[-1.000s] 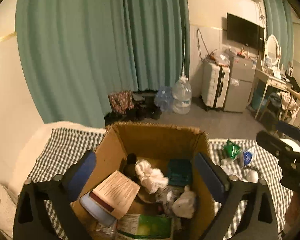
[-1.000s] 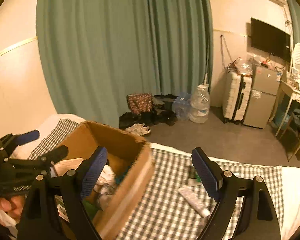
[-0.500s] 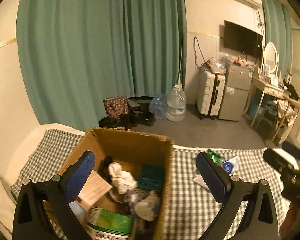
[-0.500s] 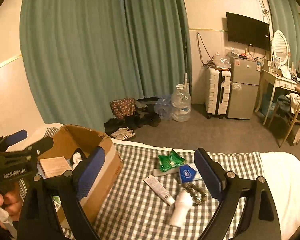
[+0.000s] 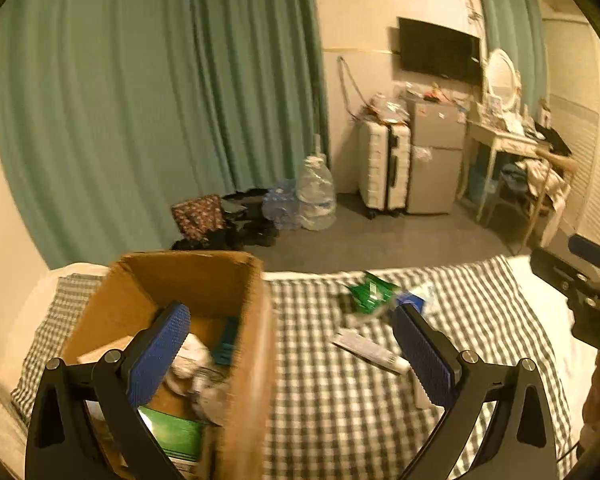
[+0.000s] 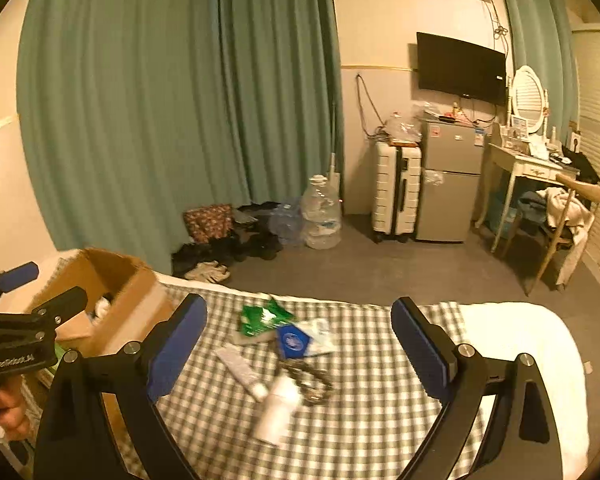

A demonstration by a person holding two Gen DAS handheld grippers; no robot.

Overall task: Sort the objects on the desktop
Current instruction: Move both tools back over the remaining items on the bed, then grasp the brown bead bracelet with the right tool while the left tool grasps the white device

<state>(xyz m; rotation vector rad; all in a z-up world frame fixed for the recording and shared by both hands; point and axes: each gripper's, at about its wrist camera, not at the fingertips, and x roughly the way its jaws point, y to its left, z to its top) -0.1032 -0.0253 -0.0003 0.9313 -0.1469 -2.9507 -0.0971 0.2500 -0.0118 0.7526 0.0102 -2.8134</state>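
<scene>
A cardboard box (image 5: 252, 344) (image 6: 136, 304) stands at the left of the checkered cloth (image 6: 364, 420), filled with paper, tissues and a green pack. On the cloth lie a green packet (image 6: 262, 318) (image 5: 370, 292), a blue packet (image 6: 294, 340), a white tube (image 6: 240, 368) (image 5: 368, 350), a white bottle (image 6: 278, 412) and a metal chain (image 6: 308, 376). My left gripper (image 5: 296, 352) is open and empty, straddling the box's right wall. My right gripper (image 6: 300, 350) is open and empty, above the loose items.
The cloth covers a white surface (image 6: 520, 340) whose far edge drops to a grey floor. Beyond are green curtains (image 6: 180, 120), water jugs (image 6: 320, 220), a suitcase (image 6: 396, 192), a small fridge (image 6: 448, 184) and a dressing table (image 6: 528, 168).
Both grippers have swung right: the box slid left in both views and the loose items came between the right gripper's fingers. Both stay open and empty.
</scene>
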